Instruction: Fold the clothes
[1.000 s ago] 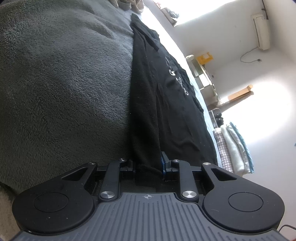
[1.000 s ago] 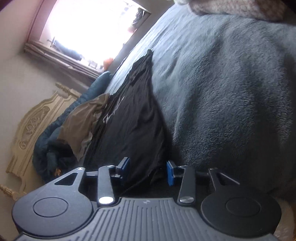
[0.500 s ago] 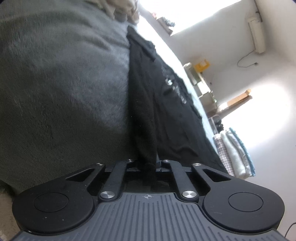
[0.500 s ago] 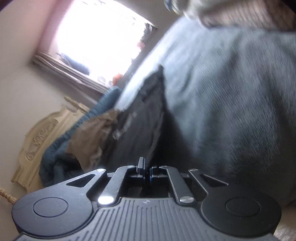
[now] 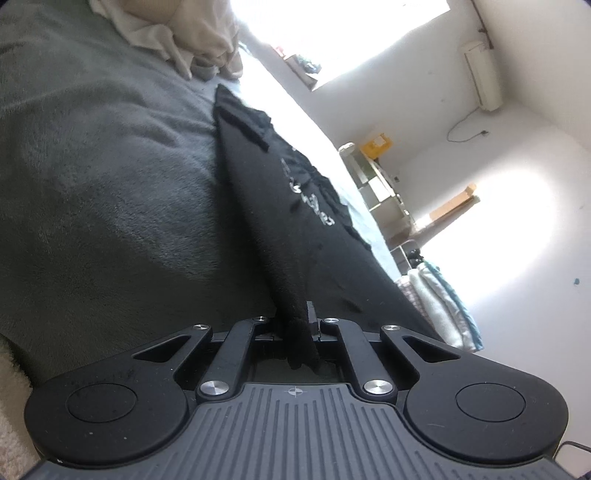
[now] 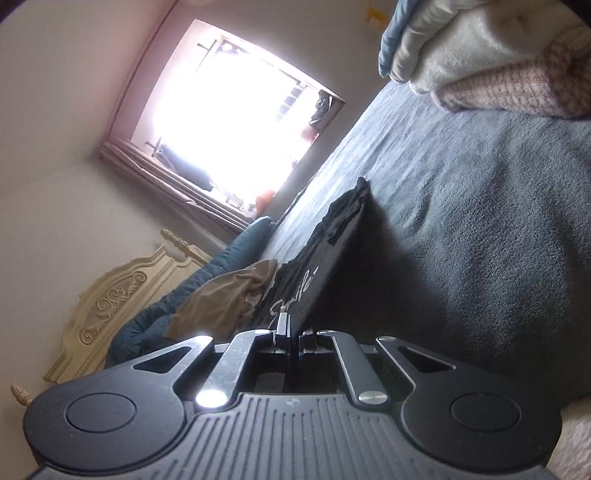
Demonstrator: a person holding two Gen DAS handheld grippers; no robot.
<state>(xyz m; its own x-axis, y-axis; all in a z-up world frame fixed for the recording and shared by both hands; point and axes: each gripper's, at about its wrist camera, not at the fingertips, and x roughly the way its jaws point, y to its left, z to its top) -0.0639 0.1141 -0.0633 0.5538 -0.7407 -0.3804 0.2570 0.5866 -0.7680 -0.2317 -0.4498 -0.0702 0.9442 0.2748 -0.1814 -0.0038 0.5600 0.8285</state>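
Observation:
A black T-shirt (image 5: 280,221) with white lettering stretches over the grey blanket (image 5: 92,166) of a bed. My left gripper (image 5: 297,321) is shut on one edge of it, a fold of black cloth bunched between the jaws. In the right wrist view the same black T-shirt (image 6: 328,266) rises taut from the grey blanket (image 6: 480,221) as a lifted edge. My right gripper (image 6: 293,330) is shut on that edge near the white script. Both pinched edges stand clear of the bed.
Pale bedding (image 5: 177,33) is heaped at the far end of the bed. Folded towels (image 5: 439,299) and shelves (image 5: 373,177) stand along the wall. A brown garment (image 6: 225,295), a teal quilt (image 6: 221,262), a carved headboard (image 6: 110,306) and folded blankets (image 6: 498,62) border the bed.
Both grippers closed from open onto the shirt's edge, then rose, pulling the cloth up off the blanket so it now stands taut.

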